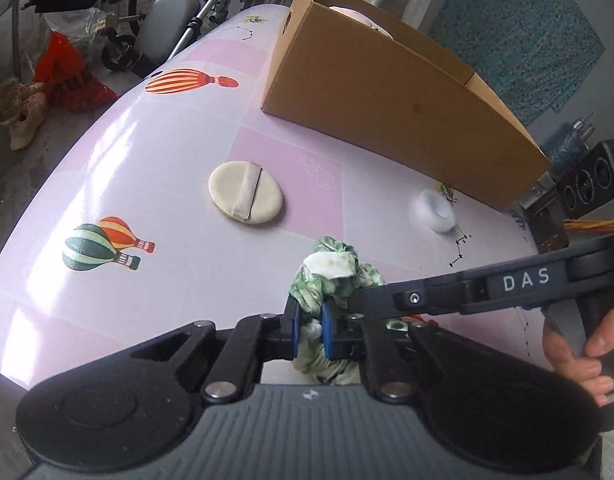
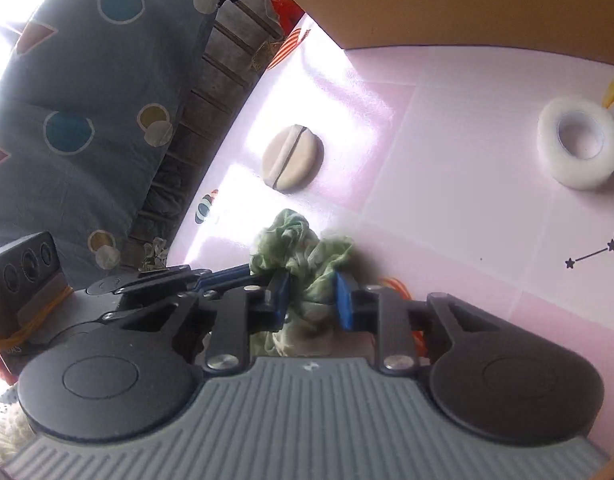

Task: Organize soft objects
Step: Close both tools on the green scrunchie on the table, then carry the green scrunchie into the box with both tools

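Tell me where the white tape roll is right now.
The white ring-shaped tape roll lies flat on the pink tablecloth, just in front of the brown cardboard box and to the right of the round beige powder puff.

Bright daylight; glare on tablecloth [image 1: 107, 184]; blown-out left edge; fisheye bending; soft focus.

Lived-in home: balloon-print tablecloth [image 1: 155, 184], wheelchair [image 1: 179, 20], shoes [image 1: 21, 112] on floor.

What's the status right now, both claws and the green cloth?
Left claw and right claw both shut on green cloth. Cloth bunched, at the table. Powder puff, tape roll loose; cardboard box path unobstructed.
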Demonstrator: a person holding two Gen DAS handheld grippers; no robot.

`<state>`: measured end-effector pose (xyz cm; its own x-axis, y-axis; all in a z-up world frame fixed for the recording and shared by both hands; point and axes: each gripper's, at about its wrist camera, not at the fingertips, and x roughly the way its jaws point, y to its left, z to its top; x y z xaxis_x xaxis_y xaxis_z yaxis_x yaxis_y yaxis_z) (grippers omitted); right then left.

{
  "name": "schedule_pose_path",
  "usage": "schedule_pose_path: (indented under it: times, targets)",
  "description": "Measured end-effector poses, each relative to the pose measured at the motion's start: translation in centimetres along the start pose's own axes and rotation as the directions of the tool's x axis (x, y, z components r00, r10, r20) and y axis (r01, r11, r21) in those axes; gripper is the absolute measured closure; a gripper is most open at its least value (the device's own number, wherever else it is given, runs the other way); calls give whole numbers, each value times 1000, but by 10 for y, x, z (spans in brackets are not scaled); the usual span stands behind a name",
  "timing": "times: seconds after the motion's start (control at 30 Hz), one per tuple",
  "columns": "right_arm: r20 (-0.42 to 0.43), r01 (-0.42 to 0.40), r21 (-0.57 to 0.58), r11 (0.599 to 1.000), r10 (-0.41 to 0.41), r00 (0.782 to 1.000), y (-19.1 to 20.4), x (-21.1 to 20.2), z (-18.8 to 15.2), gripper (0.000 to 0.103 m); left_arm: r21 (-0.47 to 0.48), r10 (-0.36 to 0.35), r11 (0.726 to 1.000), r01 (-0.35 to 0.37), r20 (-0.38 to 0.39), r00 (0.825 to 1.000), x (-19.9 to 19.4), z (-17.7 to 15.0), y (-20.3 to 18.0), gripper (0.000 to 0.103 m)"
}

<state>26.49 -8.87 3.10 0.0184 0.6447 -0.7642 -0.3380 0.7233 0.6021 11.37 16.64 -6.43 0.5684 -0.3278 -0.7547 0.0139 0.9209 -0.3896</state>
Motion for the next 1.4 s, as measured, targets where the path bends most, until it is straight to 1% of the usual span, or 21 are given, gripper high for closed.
schedule_pose_path:
  times: [0.03, 0.1, 0.17, 0.23, 0.37, 0.47, 0.5, 0.57, 0.6, 0.7, 0.83, 0.9, 0.93, 1.0, 1.03, 1.07, 1.1, 1.17, 1.27, 1.33, 1.4]
  targets:
    - [11, 3, 7, 1000, -4, 1000, -2, -3, -3, 87, 1, 0, 1000, -1, 5, 1000, -1, -1, -2, 92]
    - [85, 37, 27, 999, -39, 996, -9, -17, -11, 92, 33, 0, 999, -1, 16, 1000, -2, 1, -9, 92]
    - [194, 43, 13, 999, -44, 980, -14, -41, -15, 95, 86, 2, 996, -5, 37, 999, -7, 3, -22, 92]
    - [248, 41, -3, 999, -39, 968, -11, -62, -16, 95, 136, -5, 991, -3, 63, 998, -13, 10, -39, 92]
    - [343, 53, -55, 997, -31, 939, -7, -109, -2, 95, 207, -76, 977, 50, 122, 990, -28, 44, -75, 92]
    - [423, 57, -33, 998, -38, 905, -16, -148, 16, 95, 303, -116, 951, 61, 168, 979, -33, 79, -109, 92]
    - [471, 63, -16, 998, -48, 881, -22, -164, 24, 95, 324, -124, 944, 62, 173, 977, -32, 89, -117, 92]
    - [523, 83, 2, 997, -71, 850, -29, -188, 38, 95, 369, -143, 927, 68, 180, 973, -23, 115, -140, 92]
    - [560, 106, 14, 994, -95, 823, -33, -205, 46, 95, 385, -152, 920, 73, 179, 972, -18, 127, -149, 92]
    - [604, 177, 19, 984, -153, 782, -42, -224, 71, 95, 416, -154, 907, 65, 182, 971, 4, 160, -173, 92]
    - [588, 254, 35, 966, -226, 776, -64, -232, 106, 95, 426, -125, 904, 41, 171, 977, 44, 201, -196, 92]
    - [572, 311, 55, 949, -285, 769, -77, -226, 128, 95, 432, -129, 901, 50, 156, 979, 64, 216, -205, 92]
    - [563, 349, 69, 934, -326, 759, -86, -222, 141, 95, 444, -129, 895, 53, 143, 981, 78, 226, -211, 92]
    - [543, 418, 90, 904, -397, 740, -101, -212, 162, 95, 445, -154, 892, 83, 126, 980, 101, 242, -218, 91]
    - [529, 445, 101, 890, -427, 734, -110, -205, 174, 95, 450, -184, 887, 105, 134, 974, 111, 249, -219, 91]
    - [508, 456, 122, 882, -450, 734, -122, -196, 187, 95, 459, -189, 882, 112, 126, 974, 122, 256, -220, 91]
    - [496, 458, 136, 879, -460, 736, -129, -193, 195, 95, 454, -163, 886, 93, 117, 980, 132, 262, -223, 91]
    - [469, 490, 149, 859, -497, 730, -142, -180, 215, 95, 408, -91, 911, 56, 65, 994, 161, 277, -225, 91]
    - [454, 562, 125, 818, -551, 701, -150, -168, 237, 95, 380, -60, 924, 46, 24, 998, 192, 294, -222, 91]
    - [410, 558, 137, 819, -559, 720, -164, -162, 251, 95, 367, -65, 929, 54, 18, 998, 205, 302, -217, 90]
    - [353, 577, 141, 805, -585, 730, -179, -151, 264, 95, 316, -57, 946, 72, -56, 997, 226, 308, -211, 88]
